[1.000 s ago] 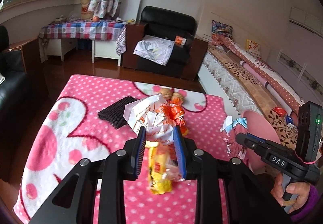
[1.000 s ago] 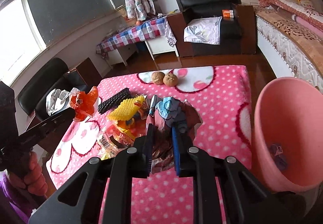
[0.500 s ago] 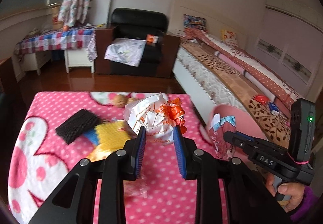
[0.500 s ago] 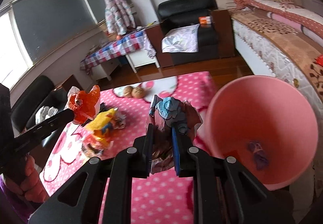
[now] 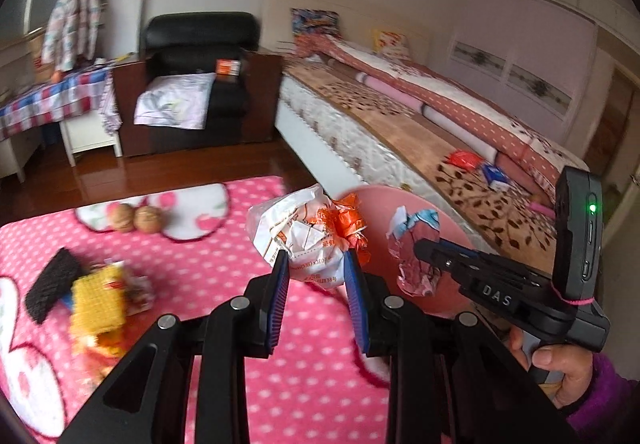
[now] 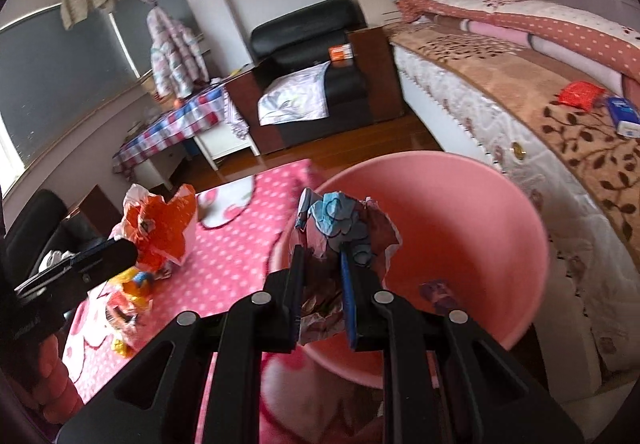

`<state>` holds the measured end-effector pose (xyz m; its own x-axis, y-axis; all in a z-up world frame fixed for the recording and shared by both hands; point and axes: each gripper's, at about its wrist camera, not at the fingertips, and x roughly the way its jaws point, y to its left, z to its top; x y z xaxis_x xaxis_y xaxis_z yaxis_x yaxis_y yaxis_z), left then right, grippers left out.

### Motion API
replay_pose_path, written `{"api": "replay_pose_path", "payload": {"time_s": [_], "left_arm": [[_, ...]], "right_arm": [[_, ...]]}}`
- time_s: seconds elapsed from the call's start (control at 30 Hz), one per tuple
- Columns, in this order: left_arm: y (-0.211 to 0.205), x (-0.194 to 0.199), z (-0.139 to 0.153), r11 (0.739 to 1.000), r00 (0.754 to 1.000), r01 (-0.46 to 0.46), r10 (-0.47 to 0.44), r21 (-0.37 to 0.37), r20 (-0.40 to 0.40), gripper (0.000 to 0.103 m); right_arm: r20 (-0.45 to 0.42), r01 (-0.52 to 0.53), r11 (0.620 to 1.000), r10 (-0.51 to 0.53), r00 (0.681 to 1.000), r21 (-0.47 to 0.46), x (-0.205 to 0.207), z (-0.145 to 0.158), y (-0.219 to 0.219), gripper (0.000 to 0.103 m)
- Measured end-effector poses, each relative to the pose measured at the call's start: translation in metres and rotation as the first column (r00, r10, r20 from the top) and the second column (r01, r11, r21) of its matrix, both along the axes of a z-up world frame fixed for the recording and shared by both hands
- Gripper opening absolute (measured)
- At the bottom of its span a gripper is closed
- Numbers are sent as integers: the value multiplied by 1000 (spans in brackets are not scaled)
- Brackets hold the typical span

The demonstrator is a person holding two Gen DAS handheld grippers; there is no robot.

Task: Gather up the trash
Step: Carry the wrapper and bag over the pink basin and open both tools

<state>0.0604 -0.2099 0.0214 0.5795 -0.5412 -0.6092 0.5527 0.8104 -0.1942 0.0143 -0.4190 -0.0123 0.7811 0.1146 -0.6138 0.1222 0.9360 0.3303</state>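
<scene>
In our left tongs (image 5: 314, 262) we pinch a crumpled white paper wrapper with orange print and an orange plastic scrap (image 5: 310, 234), held above the far edge of the counter (image 5: 304, 384), which is draped in a pink polka-dot blanket. The small printing on the wrapper is too blurred for us to read. Our right tongs (image 6: 322, 264) are pressed on a crumpled foil wrapper, blue-patterned on top and reddish-brown below (image 6: 340, 232), and hold it over the near rim of the round pink plastic bin (image 6: 480, 224) that stands between the counter and the bed (image 6: 540, 115). A small purple scrap (image 6: 438, 294) lies inside the bin. From the left view, the right tool's body carries the white letters "DAS" (image 5: 496, 300), with a green light lit on its upright module (image 5: 591, 208); a hand (image 5: 560, 368) in a purple sleeve grips its handle. On the counter remain a yellow ribbed packet atop other wrappers (image 5: 98, 300), a black netted piece (image 5: 52, 284) just beside it, and two walnuts (image 5: 136, 217) farther off.
</scene>
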Motion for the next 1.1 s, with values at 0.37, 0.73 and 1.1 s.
{"api": "replay_pose_path", "payload": {"time_s": [0.37,0.73,1.1], "left_arm": [[-61,5,-28,992,990,121,-118,35,-75,27],[-78,12,-43,987,981,154,-146,54,-127,28],[-81,18,-46,989,981,140,-133,45,-141,41]], "right_arm": [[-41,59,998,-60,997,-11,-5,-16,-29,17],[-65,79,997,-80,995,-11,-4,-27,-34,17],[-109,119,993,-116,987,23,-4,-37,-43,24]]}}
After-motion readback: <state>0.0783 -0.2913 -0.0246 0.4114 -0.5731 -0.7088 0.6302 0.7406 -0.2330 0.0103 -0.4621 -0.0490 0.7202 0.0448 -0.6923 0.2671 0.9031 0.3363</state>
